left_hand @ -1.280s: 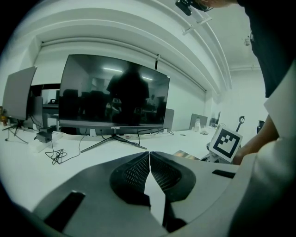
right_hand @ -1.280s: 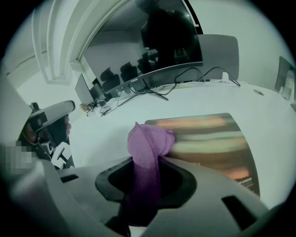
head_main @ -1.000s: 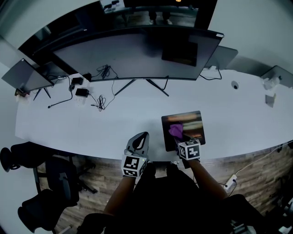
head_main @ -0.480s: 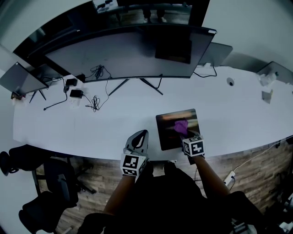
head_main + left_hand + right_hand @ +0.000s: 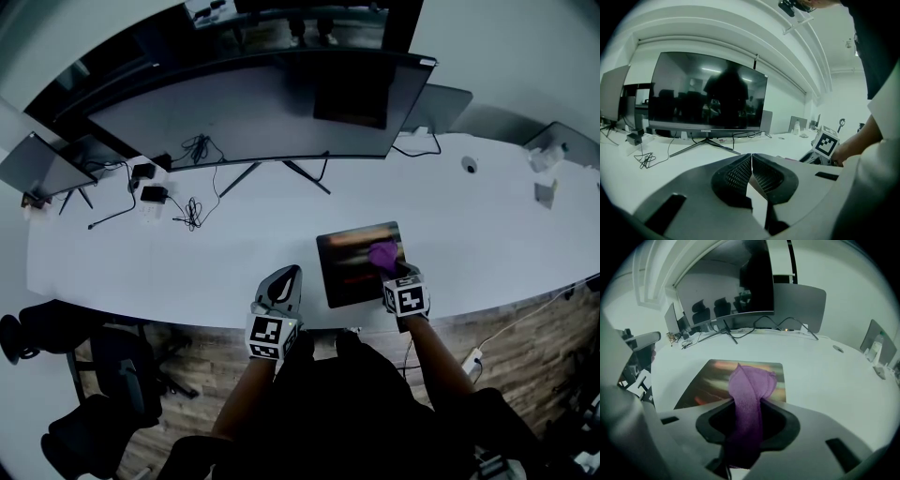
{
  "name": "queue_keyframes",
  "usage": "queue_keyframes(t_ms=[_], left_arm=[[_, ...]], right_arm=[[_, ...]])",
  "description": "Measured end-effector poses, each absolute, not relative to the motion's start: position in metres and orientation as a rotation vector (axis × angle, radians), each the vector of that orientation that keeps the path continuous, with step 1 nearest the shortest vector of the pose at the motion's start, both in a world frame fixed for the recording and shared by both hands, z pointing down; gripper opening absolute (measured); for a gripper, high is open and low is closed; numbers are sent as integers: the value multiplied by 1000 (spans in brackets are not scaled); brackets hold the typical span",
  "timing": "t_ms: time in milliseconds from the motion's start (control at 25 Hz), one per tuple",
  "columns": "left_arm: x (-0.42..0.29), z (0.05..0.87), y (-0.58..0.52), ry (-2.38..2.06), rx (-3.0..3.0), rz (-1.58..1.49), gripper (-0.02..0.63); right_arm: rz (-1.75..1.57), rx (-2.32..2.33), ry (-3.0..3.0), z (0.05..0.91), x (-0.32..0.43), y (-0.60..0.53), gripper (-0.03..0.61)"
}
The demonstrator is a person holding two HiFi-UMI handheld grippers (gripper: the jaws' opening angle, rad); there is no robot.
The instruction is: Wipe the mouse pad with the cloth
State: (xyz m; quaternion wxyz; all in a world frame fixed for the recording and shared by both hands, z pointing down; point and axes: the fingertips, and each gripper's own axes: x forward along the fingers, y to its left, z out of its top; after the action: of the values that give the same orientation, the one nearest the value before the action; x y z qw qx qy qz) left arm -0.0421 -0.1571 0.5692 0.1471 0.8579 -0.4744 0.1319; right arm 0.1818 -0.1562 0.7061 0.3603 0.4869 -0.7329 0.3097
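Right gripper: jaws clamped on the cloth, at the pad's right side.
Cloth: purple and bunched, its free end over the right half of the mouse pad.
Mouse pad: flat on the desk, by the front edge, right of centre.
Left gripper: jaws pressed together with nothing between them, at the front edge, left of the pad and apart from it.
Monitor: wide, along the back edge.
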Motion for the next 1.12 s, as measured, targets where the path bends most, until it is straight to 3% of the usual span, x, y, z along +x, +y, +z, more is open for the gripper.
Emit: queue_keyframes(t_ms=[600,1120], left_arm=[[-28,570,-156,-1314,2491,375,21],[-26,556,-166,-1290,2477,285,21]], right_arm=[[759,1275,-1802,707,226,-155,147],[627,1390,-1958,654,205,-173,135]])
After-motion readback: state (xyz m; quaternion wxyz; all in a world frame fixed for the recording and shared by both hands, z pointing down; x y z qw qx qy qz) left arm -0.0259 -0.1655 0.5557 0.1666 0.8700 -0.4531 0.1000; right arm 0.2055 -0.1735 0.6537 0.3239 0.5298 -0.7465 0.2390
